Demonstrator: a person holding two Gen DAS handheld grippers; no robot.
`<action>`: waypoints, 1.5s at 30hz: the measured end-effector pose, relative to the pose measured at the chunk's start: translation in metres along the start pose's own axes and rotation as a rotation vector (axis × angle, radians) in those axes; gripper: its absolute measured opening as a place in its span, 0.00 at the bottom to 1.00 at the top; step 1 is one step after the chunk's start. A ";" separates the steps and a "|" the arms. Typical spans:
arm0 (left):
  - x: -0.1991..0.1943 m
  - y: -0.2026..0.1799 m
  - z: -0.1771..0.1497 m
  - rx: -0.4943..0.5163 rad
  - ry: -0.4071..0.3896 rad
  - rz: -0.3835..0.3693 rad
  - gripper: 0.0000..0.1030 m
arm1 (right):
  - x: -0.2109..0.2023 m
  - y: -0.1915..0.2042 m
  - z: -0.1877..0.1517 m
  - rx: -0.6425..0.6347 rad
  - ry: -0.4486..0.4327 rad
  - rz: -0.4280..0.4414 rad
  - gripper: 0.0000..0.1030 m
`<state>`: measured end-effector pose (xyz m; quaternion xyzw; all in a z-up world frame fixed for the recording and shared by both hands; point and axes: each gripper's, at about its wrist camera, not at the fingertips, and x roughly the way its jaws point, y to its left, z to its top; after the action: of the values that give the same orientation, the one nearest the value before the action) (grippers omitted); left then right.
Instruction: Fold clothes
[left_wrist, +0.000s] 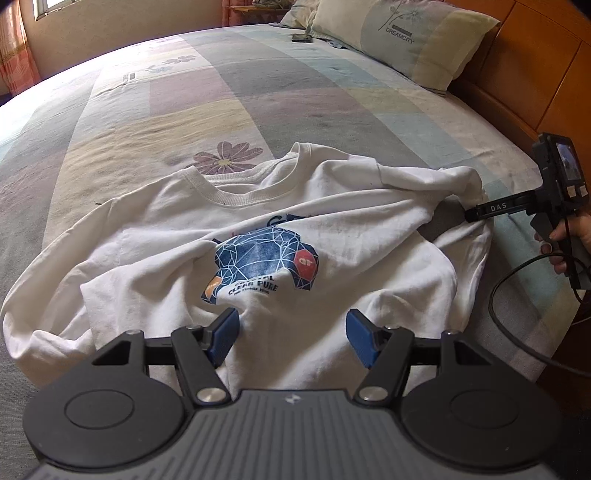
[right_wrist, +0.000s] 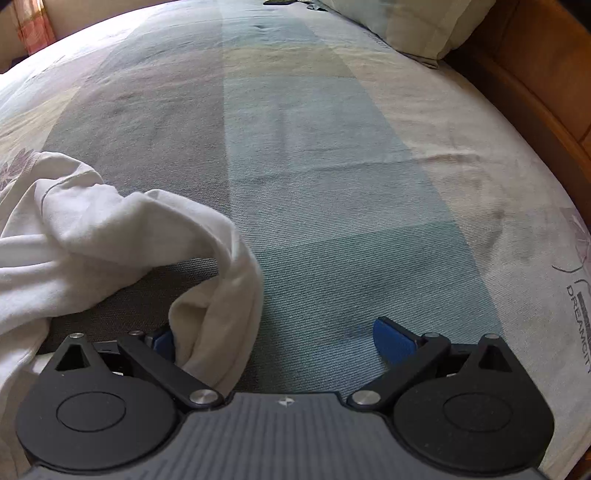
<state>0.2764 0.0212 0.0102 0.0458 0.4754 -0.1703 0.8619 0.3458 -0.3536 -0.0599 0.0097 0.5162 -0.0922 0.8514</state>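
A white T-shirt (left_wrist: 280, 221) with a blue geometric print lies crumpled, front up, on the bed, its collar pointing away from me. My left gripper (left_wrist: 293, 338) is open low over the shirt's hem, with a ridge of cloth between its blue pads (left_wrist: 223, 334). My right gripper (right_wrist: 279, 341) is open too. The shirt's right sleeve (right_wrist: 221, 258) loops beside its left pad and partly hides it. In the left wrist view the right gripper (left_wrist: 471, 215) reaches into that sleeve from the right, held by a hand (left_wrist: 565, 240).
The patchwork bedsheet (left_wrist: 258, 92) stretches far beyond the shirt. A pillow (left_wrist: 406, 37) and a small dark flat object (left_wrist: 302, 37) lie at the head of the bed. A wooden headboard (left_wrist: 535, 74) runs along the right. A black cable (left_wrist: 517, 332) hangs off the bed's right edge.
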 end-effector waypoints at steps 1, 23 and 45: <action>0.003 -0.002 0.000 0.001 0.007 -0.003 0.63 | 0.000 -0.005 0.003 -0.018 0.000 -0.024 1.00; 0.009 -0.006 -0.001 -0.010 0.031 0.018 0.63 | -0.035 0.038 0.021 -0.382 -0.056 0.049 1.00; 0.011 0.002 -0.007 -0.016 0.016 -0.020 0.63 | -0.045 -0.023 -0.069 -0.117 0.111 -0.094 1.00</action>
<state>0.2772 0.0216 -0.0028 0.0353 0.4841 -0.1748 0.8566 0.2608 -0.3622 -0.0509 -0.0592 0.5668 -0.1012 0.8155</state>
